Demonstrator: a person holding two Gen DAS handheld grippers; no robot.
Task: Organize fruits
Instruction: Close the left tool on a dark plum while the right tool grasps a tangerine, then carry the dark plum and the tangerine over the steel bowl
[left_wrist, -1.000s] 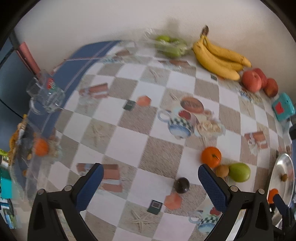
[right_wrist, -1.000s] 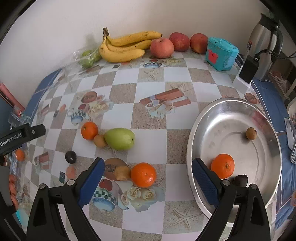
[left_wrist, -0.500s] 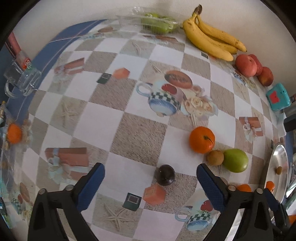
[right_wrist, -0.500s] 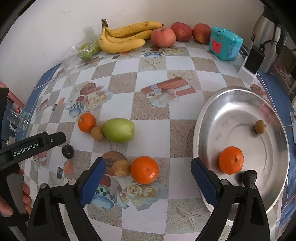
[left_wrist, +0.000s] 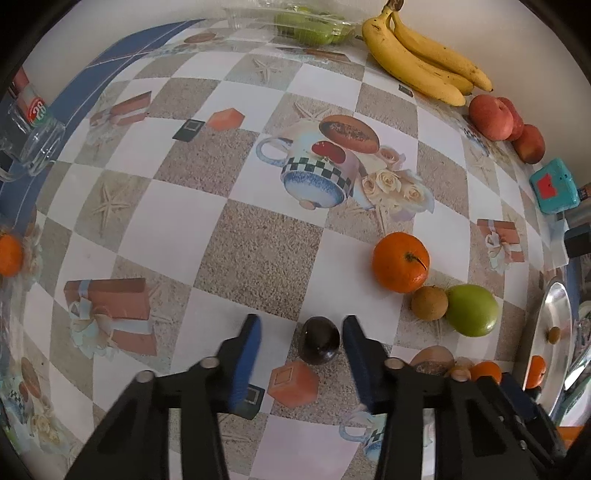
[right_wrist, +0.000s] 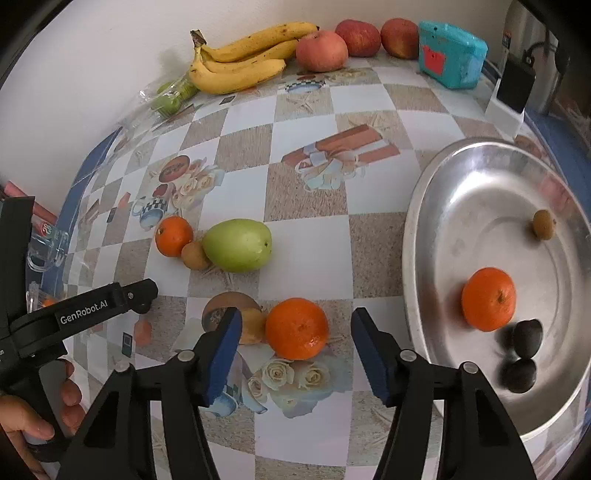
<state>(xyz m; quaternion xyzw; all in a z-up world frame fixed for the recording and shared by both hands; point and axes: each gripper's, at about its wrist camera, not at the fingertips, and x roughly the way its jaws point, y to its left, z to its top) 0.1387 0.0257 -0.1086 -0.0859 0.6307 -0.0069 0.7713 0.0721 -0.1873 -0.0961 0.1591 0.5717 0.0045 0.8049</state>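
Observation:
In the left wrist view my left gripper (left_wrist: 301, 338) is open around a small dark fruit (left_wrist: 318, 340) on the table; the fruit lies close to the right finger with a gap on the left. An orange (left_wrist: 400, 261), a small brown fruit (left_wrist: 429, 303) and a green mango (left_wrist: 471, 310) lie just beyond to the right. In the right wrist view my right gripper (right_wrist: 295, 341) is open with an orange (right_wrist: 296, 328) between its fingers, a small yellow-brown fruit (right_wrist: 252, 325) beside it. The steel bowl (right_wrist: 424, 236) on the right holds an orange (right_wrist: 488, 299), a dark fruit (right_wrist: 527, 338) and a small brown fruit (right_wrist: 543, 223).
Bananas (right_wrist: 240, 59), apples (right_wrist: 321, 50) and a bag of green fruit (right_wrist: 171, 96) line the back wall. A teal box (right_wrist: 452, 59) and a black adapter (right_wrist: 515, 86) stand at the back right. A glass mug (left_wrist: 29, 140) sits at the table's left edge.
My left gripper moved forward and down to the dark fruit and its fingers narrowed around it. My right gripper moved left and closer, so the orange now lies between its narrowed fingers.

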